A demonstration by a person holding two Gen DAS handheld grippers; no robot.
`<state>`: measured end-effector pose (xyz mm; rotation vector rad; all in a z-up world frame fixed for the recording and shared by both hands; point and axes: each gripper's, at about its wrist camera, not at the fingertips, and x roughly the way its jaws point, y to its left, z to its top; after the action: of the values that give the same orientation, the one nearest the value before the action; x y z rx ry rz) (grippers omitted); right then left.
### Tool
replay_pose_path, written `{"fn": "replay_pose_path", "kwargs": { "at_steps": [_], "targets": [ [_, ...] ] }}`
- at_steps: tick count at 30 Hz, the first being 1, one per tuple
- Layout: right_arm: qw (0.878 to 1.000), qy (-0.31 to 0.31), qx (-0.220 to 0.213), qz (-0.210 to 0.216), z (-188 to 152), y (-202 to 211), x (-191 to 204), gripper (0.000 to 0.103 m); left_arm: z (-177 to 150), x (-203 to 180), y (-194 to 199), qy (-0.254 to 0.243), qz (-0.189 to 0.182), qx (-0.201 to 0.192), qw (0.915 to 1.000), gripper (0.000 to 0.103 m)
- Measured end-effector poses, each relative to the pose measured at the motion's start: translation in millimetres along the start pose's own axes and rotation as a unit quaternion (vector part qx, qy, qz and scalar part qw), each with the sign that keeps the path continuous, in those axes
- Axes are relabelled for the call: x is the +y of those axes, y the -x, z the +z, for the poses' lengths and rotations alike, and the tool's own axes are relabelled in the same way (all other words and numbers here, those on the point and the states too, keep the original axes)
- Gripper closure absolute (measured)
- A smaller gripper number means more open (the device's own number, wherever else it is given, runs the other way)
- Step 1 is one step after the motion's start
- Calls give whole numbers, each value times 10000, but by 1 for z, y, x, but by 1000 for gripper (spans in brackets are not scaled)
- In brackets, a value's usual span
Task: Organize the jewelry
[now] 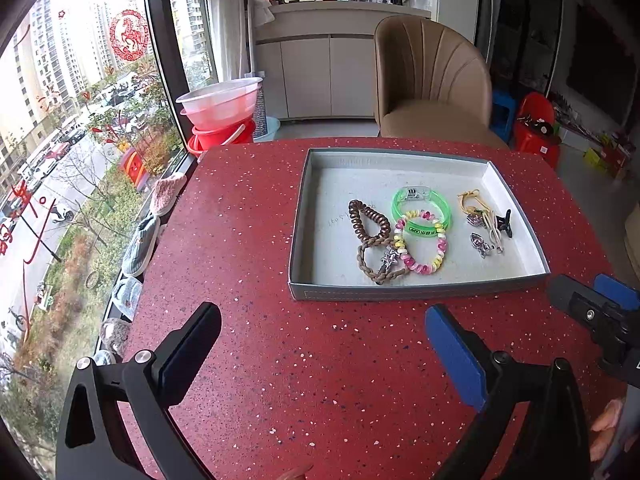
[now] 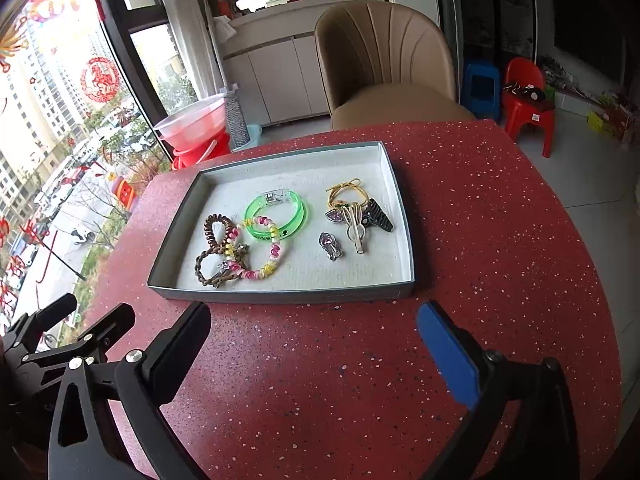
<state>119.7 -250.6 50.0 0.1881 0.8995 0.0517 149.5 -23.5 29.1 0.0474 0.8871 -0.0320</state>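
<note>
Resting on the red speckled round table, a shallow grey rectangular cardboard tray with a pale lining holds all the jewelry. At its left lie a brown spiral coil hair tie, a brown braided cord bracelet with a silver charm and a pink, yellow and white beaded bracelet, overlapping one another. Just beyond them sits a translucent green plastic bangle, touching the beaded one. At the tray's right are a yellow elastic cord, a white hair clip, a black claw clip and two small silver-and-purple trinkets.

Both tongs hang over bare tabletop near the tray's near edge: the left gripper and the right gripper each stand wide apart, holding nothing.

Beyond the table stand a tan upholstered chair, red plastic stool, blue stool, white cabinets, and stacked pink basins by the large window.
</note>
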Motion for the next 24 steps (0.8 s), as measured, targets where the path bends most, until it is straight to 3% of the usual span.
{"fn": "replay_pose_path", "kwargs": {
  "at_steps": [24],
  "targets": [
    [9974,158,-499,-497,-19,21,4,0,-17,14,5,236,-3,-61,9997,0]
  ]
}}
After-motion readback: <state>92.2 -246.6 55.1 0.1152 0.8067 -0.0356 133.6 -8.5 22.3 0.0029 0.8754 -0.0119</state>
